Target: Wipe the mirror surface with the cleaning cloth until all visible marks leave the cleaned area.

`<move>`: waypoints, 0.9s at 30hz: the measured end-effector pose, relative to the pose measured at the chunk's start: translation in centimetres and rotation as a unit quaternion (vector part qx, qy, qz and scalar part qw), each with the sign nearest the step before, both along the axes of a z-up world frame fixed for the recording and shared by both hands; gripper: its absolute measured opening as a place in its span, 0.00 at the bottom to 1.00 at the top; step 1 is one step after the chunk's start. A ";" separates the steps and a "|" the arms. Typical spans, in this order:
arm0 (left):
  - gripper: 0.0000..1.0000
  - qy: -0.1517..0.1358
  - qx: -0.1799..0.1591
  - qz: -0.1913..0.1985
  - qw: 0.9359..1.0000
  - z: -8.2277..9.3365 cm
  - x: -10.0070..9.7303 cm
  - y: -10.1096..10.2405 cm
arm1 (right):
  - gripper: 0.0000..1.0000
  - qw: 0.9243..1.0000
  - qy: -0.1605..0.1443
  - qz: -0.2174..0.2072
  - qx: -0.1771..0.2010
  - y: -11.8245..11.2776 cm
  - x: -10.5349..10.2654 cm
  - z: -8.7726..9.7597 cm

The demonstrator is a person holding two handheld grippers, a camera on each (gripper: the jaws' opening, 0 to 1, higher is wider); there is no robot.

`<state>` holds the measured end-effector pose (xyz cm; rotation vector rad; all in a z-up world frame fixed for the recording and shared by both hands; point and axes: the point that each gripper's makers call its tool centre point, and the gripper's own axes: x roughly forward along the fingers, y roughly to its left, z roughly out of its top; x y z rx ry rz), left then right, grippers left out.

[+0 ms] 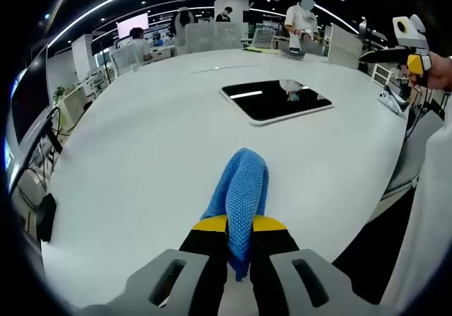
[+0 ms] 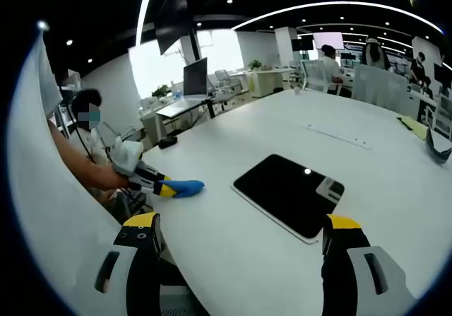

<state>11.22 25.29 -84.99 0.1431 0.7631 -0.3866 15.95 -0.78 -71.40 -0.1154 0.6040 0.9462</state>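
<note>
A blue knitted cleaning cloth is pinched between the yellow-tipped jaws of my left gripper, hanging just above the white table. Beyond it lies the mirror, a dark rectangular slab with a white rim, flat on the table and reflecting the ceiling. In the right gripper view the same mirror lies ahead of my right gripper, whose jaws stand wide apart with nothing between them. The left gripper with the blue cloth comes in from the left there, well short of the mirror. The right gripper is raised at the far right.
The large white table curves away, with its edge close on the right. A thin strip lies on it past the mirror. Desks, monitors, chairs and people stand at the back. A person's arm holds the left gripper.
</note>
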 end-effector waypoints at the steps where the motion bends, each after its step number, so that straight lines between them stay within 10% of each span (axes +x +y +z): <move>1: 0.07 -0.002 0.002 -0.001 1.000 0.0 0.0 0.0 | 0.95 1.000 0.000 0.000 -0.001 0.0 0.0 0.0; 27: 0.24 -0.024 -0.014 -0.061 0.998 0.2 1.0 0.8 | 0.95 1.000 0.004 0.002 -0.004 0.2 0.1 0.0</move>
